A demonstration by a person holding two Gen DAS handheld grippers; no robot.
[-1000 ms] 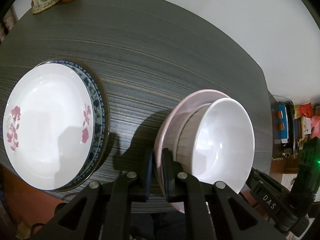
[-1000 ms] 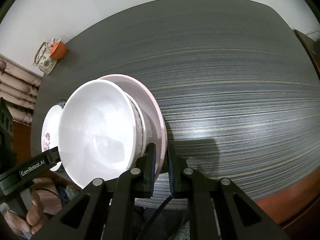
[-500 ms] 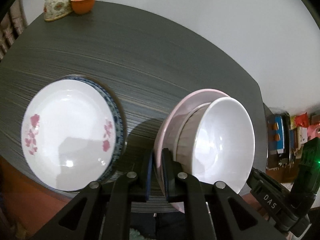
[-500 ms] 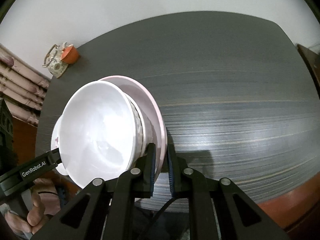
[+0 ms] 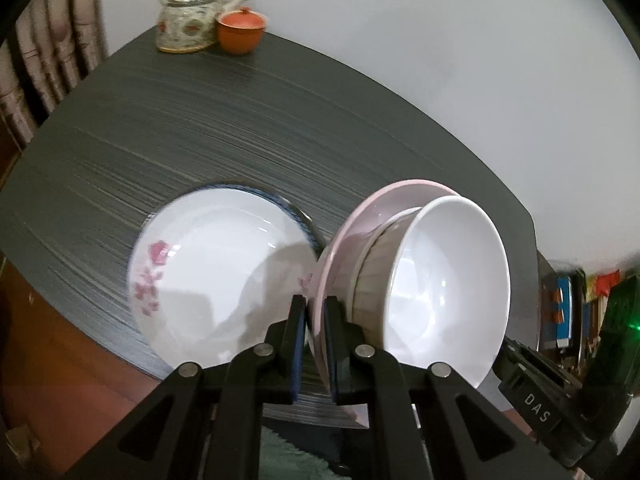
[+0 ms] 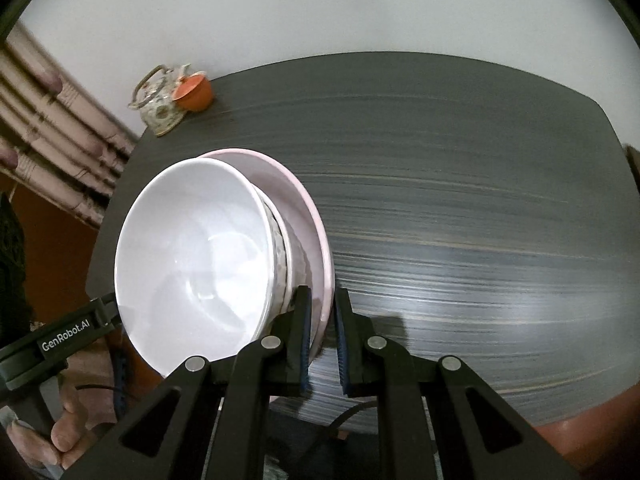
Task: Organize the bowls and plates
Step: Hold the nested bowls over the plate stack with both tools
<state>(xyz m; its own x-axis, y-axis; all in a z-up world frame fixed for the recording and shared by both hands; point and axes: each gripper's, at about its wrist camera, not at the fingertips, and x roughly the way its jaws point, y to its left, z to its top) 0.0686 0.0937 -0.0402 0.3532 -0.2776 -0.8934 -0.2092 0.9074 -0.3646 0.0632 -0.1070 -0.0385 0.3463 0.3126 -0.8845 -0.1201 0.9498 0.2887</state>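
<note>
A pink plate [image 5: 362, 216] carries a stack of bowls with a white bowl [image 5: 444, 280] on top. My left gripper [image 5: 316, 320] is shut on the plate's left rim. My right gripper [image 6: 322, 312] is shut on its right rim. The plate [image 6: 308, 216] and white bowl [image 6: 192, 252] also show in the right wrist view, held above the dark table [image 6: 460, 208]. To the left, a white plate with pink flowers [image 5: 216, 272] lies on a blue-rimmed plate [image 5: 286, 202] on the table.
A floral teapot [image 5: 188, 20] and an orange lidded cup [image 5: 241, 32] stand at the table's far left corner. A wall is behind the table. A chair back [image 5: 48, 64] is at the left. Shelves with clutter [image 5: 576, 308] are at the right.
Both grippers have lifted and pulled the pink plate with its bowls higher and toward the flowered plate. The teapot and cup have come further into view.
</note>
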